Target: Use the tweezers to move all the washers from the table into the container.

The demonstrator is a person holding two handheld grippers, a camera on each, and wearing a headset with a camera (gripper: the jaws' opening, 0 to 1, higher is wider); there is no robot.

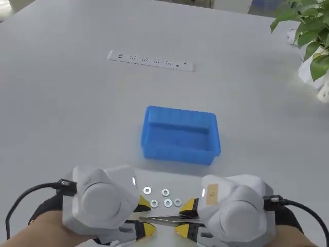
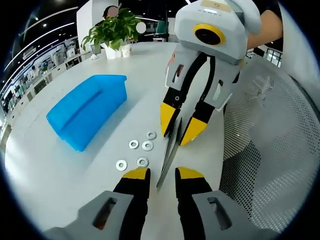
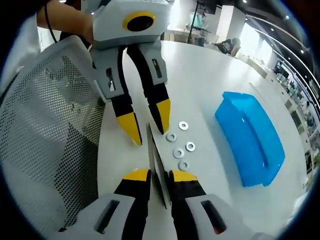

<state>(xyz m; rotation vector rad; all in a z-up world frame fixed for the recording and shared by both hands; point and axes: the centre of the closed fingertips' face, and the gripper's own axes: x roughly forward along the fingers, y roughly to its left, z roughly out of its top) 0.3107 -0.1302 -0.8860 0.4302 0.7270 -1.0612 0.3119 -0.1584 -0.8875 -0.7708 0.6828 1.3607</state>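
Several small metal washers lie on the white table just in front of the blue container. They also show in the left gripper view as washers and in the right gripper view as washers. The two grippers face each other tip to tip near the table's front edge. Thin metal tweezers span the space between them. My right gripper is shut on the tweezers. My left gripper is open, with the far end of the tweezers between its fingers without touching them.
A white power strip lies at the back of the table. A potted plant stands at the far right corner. A mesh chair back is close behind the grippers, off the table's front edge.
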